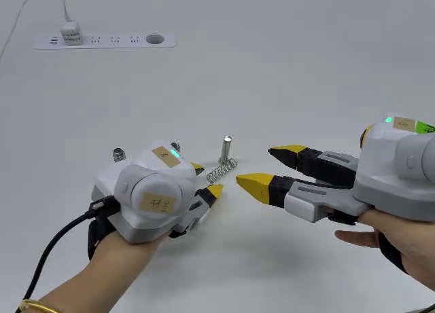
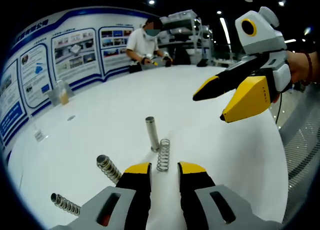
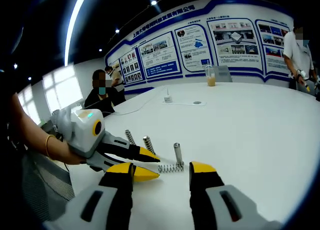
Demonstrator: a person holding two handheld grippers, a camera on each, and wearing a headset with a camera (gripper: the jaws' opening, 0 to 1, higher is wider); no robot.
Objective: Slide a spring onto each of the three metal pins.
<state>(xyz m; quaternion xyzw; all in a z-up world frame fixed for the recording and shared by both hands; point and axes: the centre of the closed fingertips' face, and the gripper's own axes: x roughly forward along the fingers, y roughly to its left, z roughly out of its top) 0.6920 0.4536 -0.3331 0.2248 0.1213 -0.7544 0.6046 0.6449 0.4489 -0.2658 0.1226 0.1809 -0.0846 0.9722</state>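
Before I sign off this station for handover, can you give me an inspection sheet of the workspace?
Surface: white table, no stains seen.
Job's things: bare metal pin upright; loose spring lying at its foot; sprung pin; second sprung pin.
Clutter: power strip, one plug in; drink cup.
Grippers: left gripper open, pointing at the loose spring; right gripper open, empty.
Cables: black cable off the left gripper; white cord into the strip.
Surroundings: display boards; people at the table's far side.
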